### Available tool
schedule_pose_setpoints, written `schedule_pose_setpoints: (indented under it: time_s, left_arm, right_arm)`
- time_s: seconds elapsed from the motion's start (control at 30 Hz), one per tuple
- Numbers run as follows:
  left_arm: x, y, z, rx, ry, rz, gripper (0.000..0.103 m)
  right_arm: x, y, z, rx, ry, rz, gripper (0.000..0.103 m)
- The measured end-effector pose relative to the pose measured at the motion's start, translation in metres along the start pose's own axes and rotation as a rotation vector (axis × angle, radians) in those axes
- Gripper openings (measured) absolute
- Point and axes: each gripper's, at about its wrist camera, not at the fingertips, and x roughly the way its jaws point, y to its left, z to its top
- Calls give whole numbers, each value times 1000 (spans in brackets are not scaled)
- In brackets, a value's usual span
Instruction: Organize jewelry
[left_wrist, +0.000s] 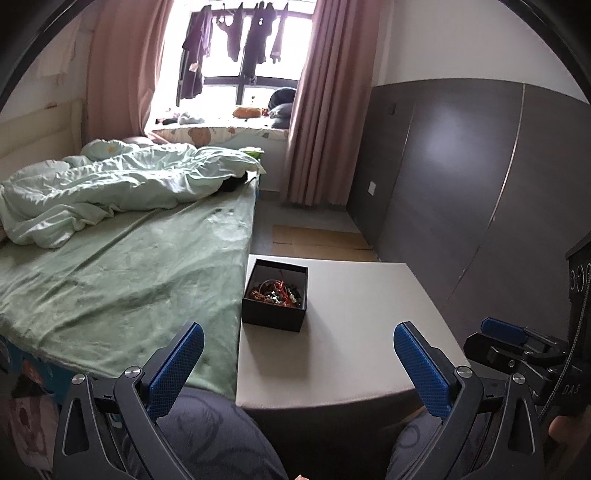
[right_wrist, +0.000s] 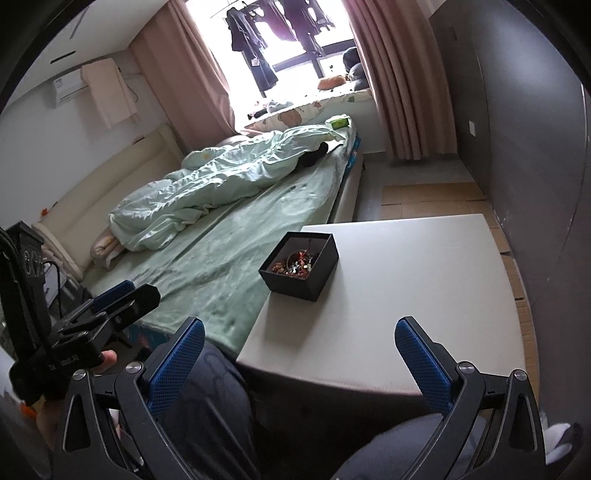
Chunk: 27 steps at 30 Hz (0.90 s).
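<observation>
A black open box (left_wrist: 275, 295) (right_wrist: 300, 265) stands at the left side of a small white table (left_wrist: 354, 332) (right_wrist: 406, 288), beside the bed. Inside it lies a tangle of jewelry (left_wrist: 276, 292) (right_wrist: 295, 266): red, brown and pale beads and a thin ring-shaped piece. My left gripper (left_wrist: 298, 341) is open and empty, held back from the table's near edge, well short of the box. My right gripper (right_wrist: 300, 338) is also open and empty, over the near edge of the table. Each gripper shows at the edge of the other's view.
A bed with a green sheet (left_wrist: 122, 280) and a crumpled pale duvet (left_wrist: 110, 184) runs along the table's left. A person's dark-trousered knees (left_wrist: 207, 435) sit under the grippers. A grey wardrobe wall (left_wrist: 480, 177) stands on the right, pink curtains (left_wrist: 325, 110) and a window behind.
</observation>
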Motion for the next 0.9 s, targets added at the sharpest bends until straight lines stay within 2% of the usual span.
schedule_pose_setpoints:
  time_s: [0.47,0.9]
  left_arm:
    - [-56,7,-28,33,-79,38,103]
    - [-74,6,-36,59,-100,28,103]
  right_arm:
    - [-54,32,-33,-57,-69,-16,103]
    - [-65,36,-47,-39,-90,-12,103]
